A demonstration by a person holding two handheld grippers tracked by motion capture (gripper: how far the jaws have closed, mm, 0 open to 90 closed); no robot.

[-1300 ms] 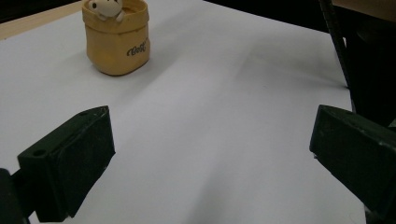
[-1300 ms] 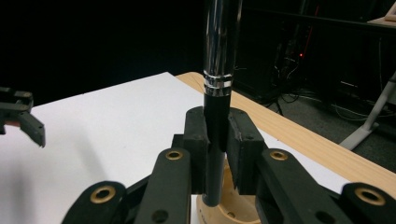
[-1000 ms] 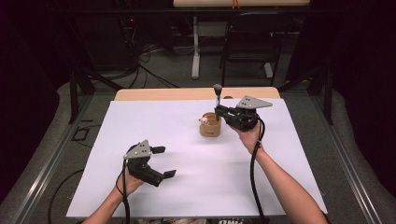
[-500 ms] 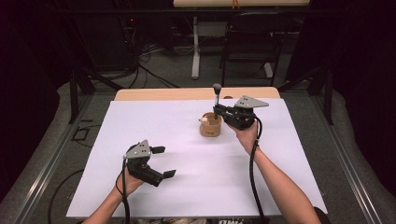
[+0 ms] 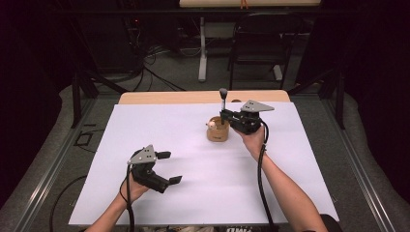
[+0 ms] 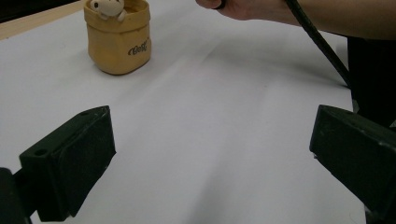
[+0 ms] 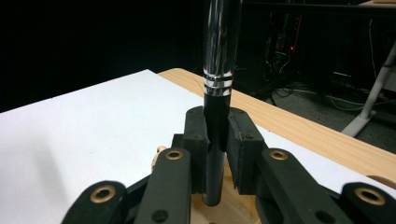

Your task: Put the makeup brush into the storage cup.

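A tan cup (image 5: 217, 131) (image 6: 119, 42) stands on the white sheet (image 5: 203, 193) at the back middle, with a small white figure (image 6: 106, 7) at its rim. My right gripper (image 5: 224, 115) (image 7: 217, 135) is shut on a slim tool (image 5: 223, 99) (image 7: 215, 79) with a black handle, a chrome shaft and a dark knob on top. It holds the tool upright, with the lower end just over the cup's mouth. My left gripper (image 5: 170, 167) (image 6: 215, 154) rests low at the front left, open, with nothing between its jaws.
The wooden table edge (image 5: 159, 98) shows behind the sheet. The right forearm and its black cable (image 6: 322, 44) cross the sheet to the right of the cup. A chair (image 5: 261, 43) and floor cables lie beyond the table.
My right gripper with the tool has shifted very slightly to the left over the cup. The left gripper has not moved.
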